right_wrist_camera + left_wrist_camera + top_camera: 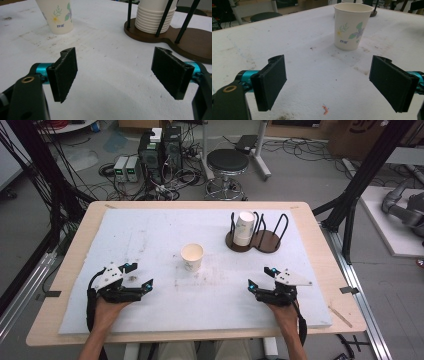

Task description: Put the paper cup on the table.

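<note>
High view: our paper cup [192, 256] stands upright mid-frame on the table [150, 235], up and right of our left tool [136, 276], which is nearer; both tools gape empty, right tool [261, 278] lower right.

Right gripper view: paper cup [57, 15] cut off by top edge, rim out of frame; stack of cups [155, 15] in the cup holder [197, 42] also cut at top, count of cups can't be told, & 3 black rods cross in front of it. Holder's base runs off the right edge. Left gripper view: holder base is a sliver at the top edge, behind the cup. Print on the cup too small to read. High view: person's forearms cut by bottom edge; table [320, 240] legs hidden; floor cables behind the table too tangled & small to sort out.
</note>
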Motion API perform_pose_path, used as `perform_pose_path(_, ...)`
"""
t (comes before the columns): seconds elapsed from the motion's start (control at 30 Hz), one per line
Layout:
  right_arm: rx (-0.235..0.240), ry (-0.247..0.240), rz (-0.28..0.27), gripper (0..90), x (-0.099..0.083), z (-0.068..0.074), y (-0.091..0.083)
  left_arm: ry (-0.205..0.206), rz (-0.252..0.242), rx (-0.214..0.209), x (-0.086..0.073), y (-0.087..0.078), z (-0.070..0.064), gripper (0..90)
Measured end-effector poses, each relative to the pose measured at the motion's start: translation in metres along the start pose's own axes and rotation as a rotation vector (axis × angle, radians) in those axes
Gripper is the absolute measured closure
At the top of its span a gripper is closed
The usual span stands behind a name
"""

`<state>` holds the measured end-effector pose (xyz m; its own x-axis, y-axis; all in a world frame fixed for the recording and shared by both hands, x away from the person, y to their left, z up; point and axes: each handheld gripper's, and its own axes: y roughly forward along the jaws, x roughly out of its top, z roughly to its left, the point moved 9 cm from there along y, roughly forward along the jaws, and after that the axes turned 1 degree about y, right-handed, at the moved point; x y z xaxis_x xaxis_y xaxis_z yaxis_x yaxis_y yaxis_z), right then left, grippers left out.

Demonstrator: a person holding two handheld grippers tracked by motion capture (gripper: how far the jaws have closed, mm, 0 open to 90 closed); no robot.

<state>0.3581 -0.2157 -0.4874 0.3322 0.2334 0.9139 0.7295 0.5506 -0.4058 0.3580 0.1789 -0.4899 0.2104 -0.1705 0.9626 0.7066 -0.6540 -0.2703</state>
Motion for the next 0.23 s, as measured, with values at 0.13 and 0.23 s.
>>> perform_pose_path(0.13, -0.006, 0.001, -0.028, 21.6, 0.0011, -0.0001, -0.0026, -0.017, 0.001, 0.004, -0.0002, -0.0001, 0.0021, 14.2)
perform_pose_path(0.23, -0.001, 0.009, -0.038, 21.5, 0.0015, -0.0001, -0.0036, -0.011, -0.001, 0.002, -0.0001, -0.0002, 0.0010, 14.3)
